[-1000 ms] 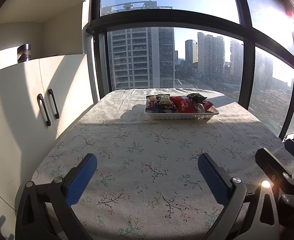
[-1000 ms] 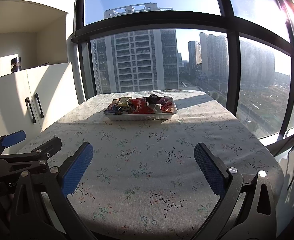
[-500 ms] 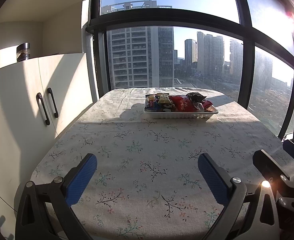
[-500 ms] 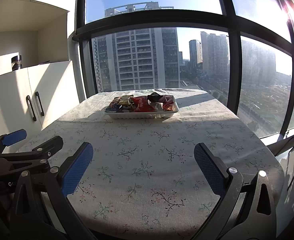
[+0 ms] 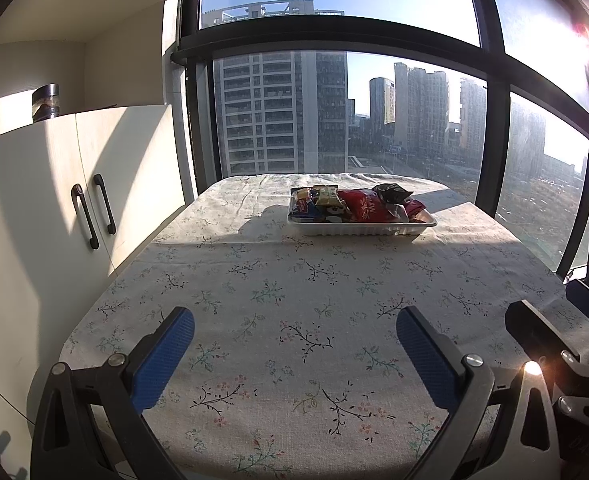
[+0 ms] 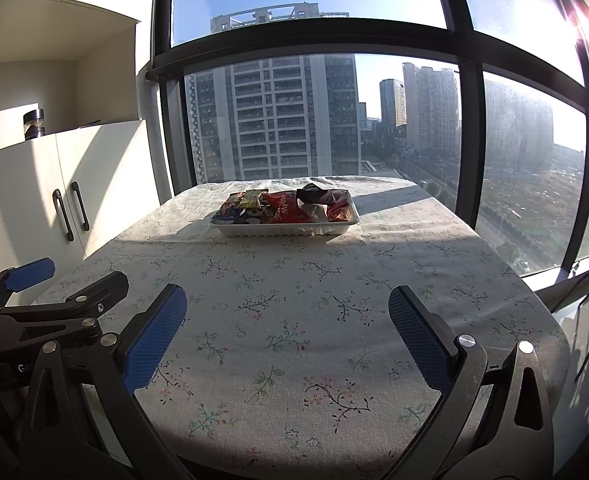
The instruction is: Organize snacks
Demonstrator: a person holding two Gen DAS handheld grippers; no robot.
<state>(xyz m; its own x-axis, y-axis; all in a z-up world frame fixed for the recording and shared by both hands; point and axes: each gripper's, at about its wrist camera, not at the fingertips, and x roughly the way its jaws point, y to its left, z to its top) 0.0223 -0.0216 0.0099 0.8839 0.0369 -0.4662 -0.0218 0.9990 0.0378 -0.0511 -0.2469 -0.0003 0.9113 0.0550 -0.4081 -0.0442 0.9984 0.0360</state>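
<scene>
At far table end by window: white ribbed plastic tray (image 5: 361,229) heaped with mixed snack packets (image 5: 354,206), well apart from you. Left gripper (image 5: 294,344) and right gripper (image 6: 287,318) both spread wide, empty. Risk: long reach, sun glare, slippery crinkly wrappers; pinch may slide or drag neighbours out.

Not much we can read here. The red snack bag (image 6: 285,209) in the white tray (image 6: 286,230) has white lettering, maybe "Wyna"-ish, too blurry to call. The other wrappers are unreadable.
</scene>
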